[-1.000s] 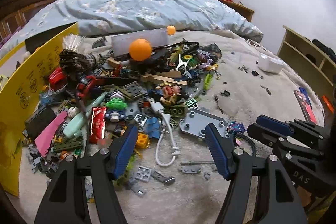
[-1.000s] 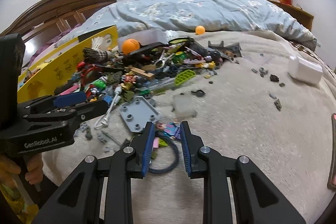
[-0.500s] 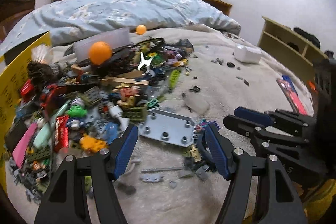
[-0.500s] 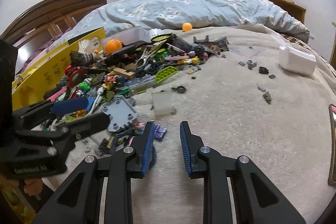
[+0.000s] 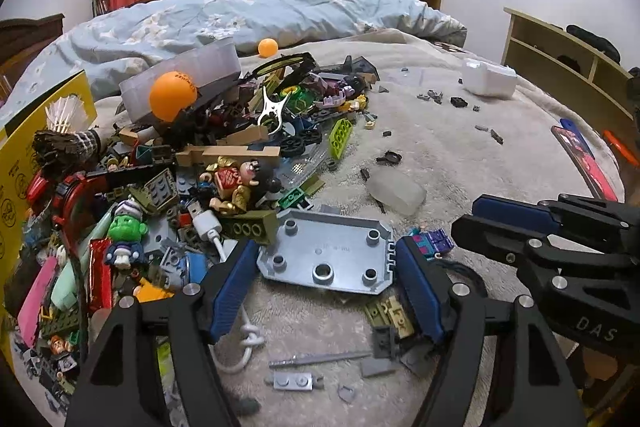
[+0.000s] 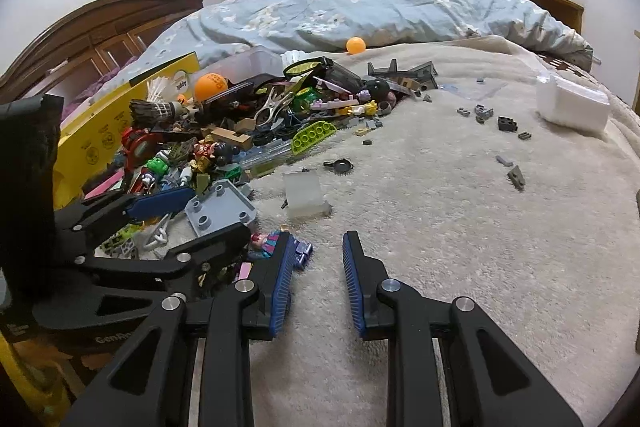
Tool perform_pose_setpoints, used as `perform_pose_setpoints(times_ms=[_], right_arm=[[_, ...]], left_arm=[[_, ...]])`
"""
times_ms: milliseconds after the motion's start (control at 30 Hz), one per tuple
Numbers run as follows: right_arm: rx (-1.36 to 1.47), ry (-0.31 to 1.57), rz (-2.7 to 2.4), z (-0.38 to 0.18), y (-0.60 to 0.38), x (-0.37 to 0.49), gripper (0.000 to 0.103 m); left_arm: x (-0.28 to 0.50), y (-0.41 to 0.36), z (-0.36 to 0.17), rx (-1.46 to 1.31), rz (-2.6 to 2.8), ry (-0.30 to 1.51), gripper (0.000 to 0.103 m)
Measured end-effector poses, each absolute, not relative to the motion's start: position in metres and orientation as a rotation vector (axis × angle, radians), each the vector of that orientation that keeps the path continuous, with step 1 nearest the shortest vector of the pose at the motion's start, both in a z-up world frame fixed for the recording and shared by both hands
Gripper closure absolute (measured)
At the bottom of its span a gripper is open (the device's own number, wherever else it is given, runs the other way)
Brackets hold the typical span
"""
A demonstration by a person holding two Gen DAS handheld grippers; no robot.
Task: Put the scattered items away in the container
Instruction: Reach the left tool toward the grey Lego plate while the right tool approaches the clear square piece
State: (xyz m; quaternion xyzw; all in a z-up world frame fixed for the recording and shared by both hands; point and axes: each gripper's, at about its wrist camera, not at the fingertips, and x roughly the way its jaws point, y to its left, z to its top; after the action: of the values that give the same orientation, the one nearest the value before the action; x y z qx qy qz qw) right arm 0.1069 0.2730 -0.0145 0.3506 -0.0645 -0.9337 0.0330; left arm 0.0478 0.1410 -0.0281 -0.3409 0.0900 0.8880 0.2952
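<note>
A heap of toy bricks and figures point(image 5: 208, 179) lies on the beige blanket beside a yellow box point(image 5: 24, 155). My left gripper point(image 5: 325, 247) hovers low over a grey studded plate point(image 5: 328, 251). Its jaws are opening, with the plate between the blue pads point(image 5: 236, 275) and no pad pressing on it. To the right, my right gripper point(image 6: 317, 241) stands over bare blanket with a narrow gap and nothing in it. A purple minifigure point(image 6: 272, 241) lies by its left finger. The right wrist view shows the left gripper point(image 6: 180, 211) over the grey plate point(image 6: 220, 207).
An orange ball point(image 5: 173, 95) rests on the heap against a clear tub point(image 5: 192, 75). A smaller orange ball point(image 5: 267, 47) lies by the quilt. A translucent block point(image 6: 306, 195), a white foam block point(image 6: 572, 103) and several small grey pieces point(image 6: 516, 177) dot the blanket.
My left gripper has moved right and down from the white cable to the grey plate, which now lies between its wider jaws. The right gripper has hardly moved.
</note>
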Motion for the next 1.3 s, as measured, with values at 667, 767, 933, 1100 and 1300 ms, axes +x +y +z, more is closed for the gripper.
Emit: perform_pose_setpoints(times_ms=[667,767,933,1100,1300], right_arm=[[1.076,-0.211,-2.819,-0.016,0.272,0.080,0.078],[1.082,-0.201,-2.809,-0.019,0.267,0.071,0.078],[1.124,-0.183,-2.827,-0.028,0.265,0.058,0.078],[1.109,-0.223,-2.843,-0.023,0.274,0.066,0.083],[1.124,-0.122,-2.932,-0.011,0.277,0.086,0.084]], left_arm=[[0.065,0.124,-0.023,-0.889,2.439,0.255,0.031],[0.063,0.118,-0.023,-0.915,2.440,0.218,0.031],[0.063,0.124,-0.029,-0.933,2.428,0.240,0.031],[0.064,0.129,-0.035,-0.948,2.404,0.245,0.031],[0.063,0.129,-0.037,-0.937,2.408,0.244,0.031]])
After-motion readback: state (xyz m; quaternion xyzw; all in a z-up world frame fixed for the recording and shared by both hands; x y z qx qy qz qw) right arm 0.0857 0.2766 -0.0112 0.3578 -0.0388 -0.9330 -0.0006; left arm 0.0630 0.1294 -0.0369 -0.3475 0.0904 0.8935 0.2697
